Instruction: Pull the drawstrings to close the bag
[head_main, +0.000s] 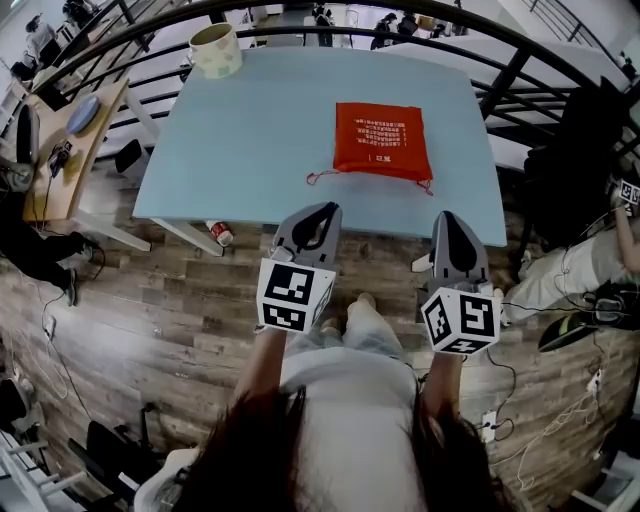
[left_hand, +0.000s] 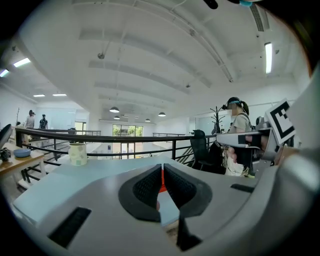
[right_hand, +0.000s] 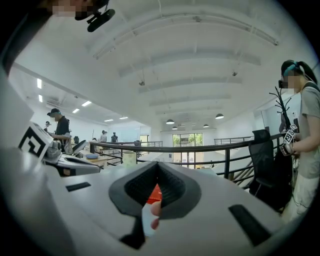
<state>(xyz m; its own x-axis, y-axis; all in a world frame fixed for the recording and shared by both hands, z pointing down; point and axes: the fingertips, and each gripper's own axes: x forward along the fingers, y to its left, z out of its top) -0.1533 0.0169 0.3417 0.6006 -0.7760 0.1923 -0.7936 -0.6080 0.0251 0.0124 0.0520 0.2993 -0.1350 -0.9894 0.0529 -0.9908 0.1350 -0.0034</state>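
Note:
A flat red drawstring bag (head_main: 382, 140) lies on the light blue table (head_main: 240, 150), right of its middle. Thin red cords trail from the bag's near corners, one at the left (head_main: 318, 178) and one at the right (head_main: 428, 185). My left gripper (head_main: 322, 208) hovers at the table's front edge, just short of the left cord, jaws shut and empty. My right gripper (head_main: 446, 216) is level with it near the right cord, also shut and empty. In each gripper view a sliver of the red bag (left_hand: 162, 181) (right_hand: 155, 194) shows between the shut jaws.
A patterned cup (head_main: 215, 50) stands at the table's far left corner. A black railing (head_main: 520, 70) runs behind and to the right of the table. A can (head_main: 221, 233) lies on the wooden floor under the front edge. A person (right_hand: 305, 145) stands at the right.

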